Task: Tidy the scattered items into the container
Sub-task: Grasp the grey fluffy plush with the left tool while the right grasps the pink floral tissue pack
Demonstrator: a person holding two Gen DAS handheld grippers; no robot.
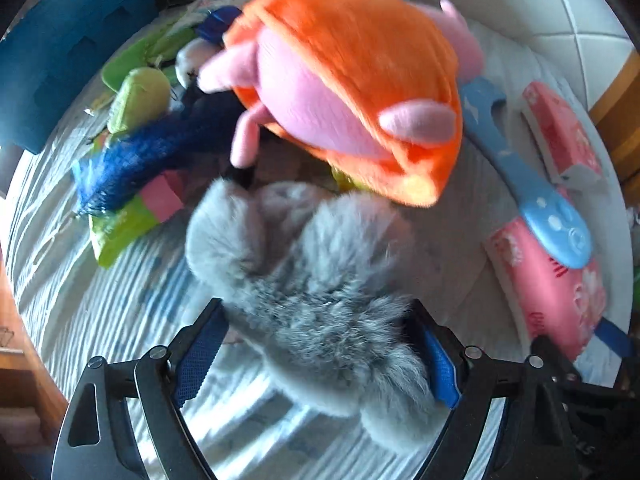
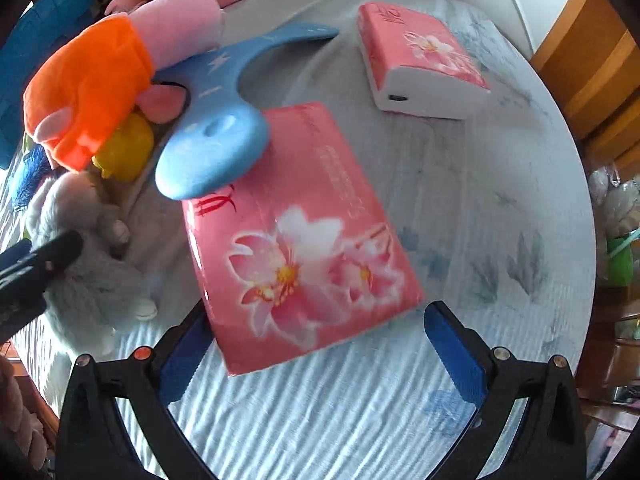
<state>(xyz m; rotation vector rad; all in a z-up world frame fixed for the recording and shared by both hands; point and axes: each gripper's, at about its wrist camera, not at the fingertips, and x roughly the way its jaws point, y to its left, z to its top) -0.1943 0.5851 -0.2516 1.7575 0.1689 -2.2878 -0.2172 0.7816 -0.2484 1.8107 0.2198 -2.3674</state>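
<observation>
My left gripper (image 1: 320,344) has its jaws around a grey furry plush toy (image 1: 304,280) lying on the bed; the blue pads touch its sides. The grey plush also shows in the right wrist view (image 2: 84,256). Beyond it lies an orange and pink plush pig (image 1: 348,80), seen in the right wrist view too (image 2: 92,88). My right gripper (image 2: 316,348) is open around the near end of a pink flowered tissue pack (image 2: 300,248). A blue plastic hanger-like piece (image 2: 216,148) rests on that pack's far end.
A second pink tissue pack (image 2: 420,60) lies further back right. A blue fringed item (image 1: 152,160), green packets (image 1: 140,96) and a yellow toy (image 2: 124,148) lie at left. A blue fabric container (image 1: 68,52) stands at the far left. The pale striped bedspread (image 2: 480,200) covers the bed.
</observation>
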